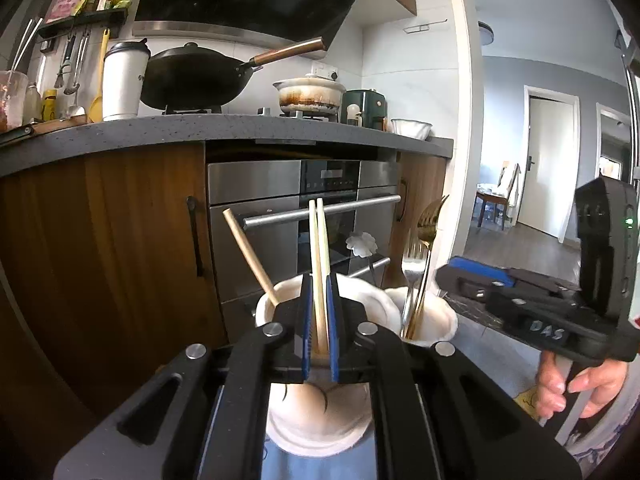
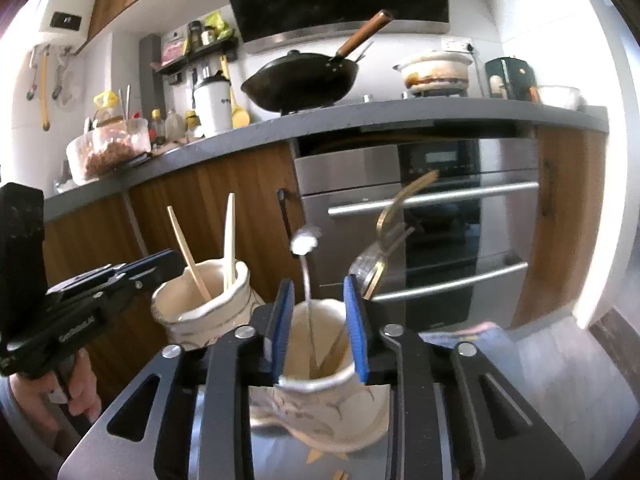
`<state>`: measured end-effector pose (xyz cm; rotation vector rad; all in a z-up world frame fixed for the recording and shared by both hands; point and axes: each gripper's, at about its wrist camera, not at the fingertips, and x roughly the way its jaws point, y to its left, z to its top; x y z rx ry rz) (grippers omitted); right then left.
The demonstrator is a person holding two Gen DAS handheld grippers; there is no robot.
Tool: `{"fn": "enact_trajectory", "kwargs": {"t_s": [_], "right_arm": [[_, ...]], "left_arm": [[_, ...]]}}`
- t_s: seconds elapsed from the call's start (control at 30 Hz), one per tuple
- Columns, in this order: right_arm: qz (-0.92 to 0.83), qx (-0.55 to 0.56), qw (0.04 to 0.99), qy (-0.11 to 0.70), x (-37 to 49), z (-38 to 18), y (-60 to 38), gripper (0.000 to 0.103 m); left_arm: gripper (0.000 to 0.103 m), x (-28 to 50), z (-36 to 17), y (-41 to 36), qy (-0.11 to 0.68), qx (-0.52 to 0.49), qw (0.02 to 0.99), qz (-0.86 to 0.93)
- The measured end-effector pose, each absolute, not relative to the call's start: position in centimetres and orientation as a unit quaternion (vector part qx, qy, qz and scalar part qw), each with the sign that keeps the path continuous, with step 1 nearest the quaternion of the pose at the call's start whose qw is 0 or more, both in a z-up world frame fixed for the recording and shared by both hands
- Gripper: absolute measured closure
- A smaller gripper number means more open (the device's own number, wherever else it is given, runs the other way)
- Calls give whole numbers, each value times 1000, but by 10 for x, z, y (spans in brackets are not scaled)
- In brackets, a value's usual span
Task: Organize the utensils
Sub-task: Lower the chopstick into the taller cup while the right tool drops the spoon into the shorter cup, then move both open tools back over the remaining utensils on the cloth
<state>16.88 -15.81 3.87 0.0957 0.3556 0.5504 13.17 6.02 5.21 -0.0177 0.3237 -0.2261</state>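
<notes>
My left gripper (image 1: 319,312) clenches a chopstick pair (image 1: 319,248) above the left cup (image 1: 384,304); my right gripper (image 2: 318,320), fingers parted, straddles the right cup (image 2: 320,364).

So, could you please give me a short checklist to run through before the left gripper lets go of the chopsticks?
1. Left gripper shut on chopsticks: ok.
2. Chopsticks above left cup: ok.
3. Chopstick tips inside the cup: cannot tell from the left wrist view.
4. Single chopstick already in that cup leaves room: ok.
5. Right gripper open, astride right cup, away from the drop: ok.
6. Forks sit in right cup, apart: ok.
</notes>
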Motion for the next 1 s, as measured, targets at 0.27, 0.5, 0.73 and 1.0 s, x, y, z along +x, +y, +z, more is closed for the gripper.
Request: {"fn": "enact_trajectory", "kwargs": {"t_s": [0.27,0.5,0.73,1.0], "right_arm": [[246,44,950,185,145,40,-181,55],[243,39,951,189,127,46,-193,38],[247,36,951,183,111,52,-197,22],[234,36,954,186,99,51,-207,7]], "left_arm": [[95,113,46,62,184,11,978,-92],[66,98,49,65,190,5,979,-81],[37,84,53,60,192,4,979,-72],[9,65,60,56,181,7,981,-64]]}}
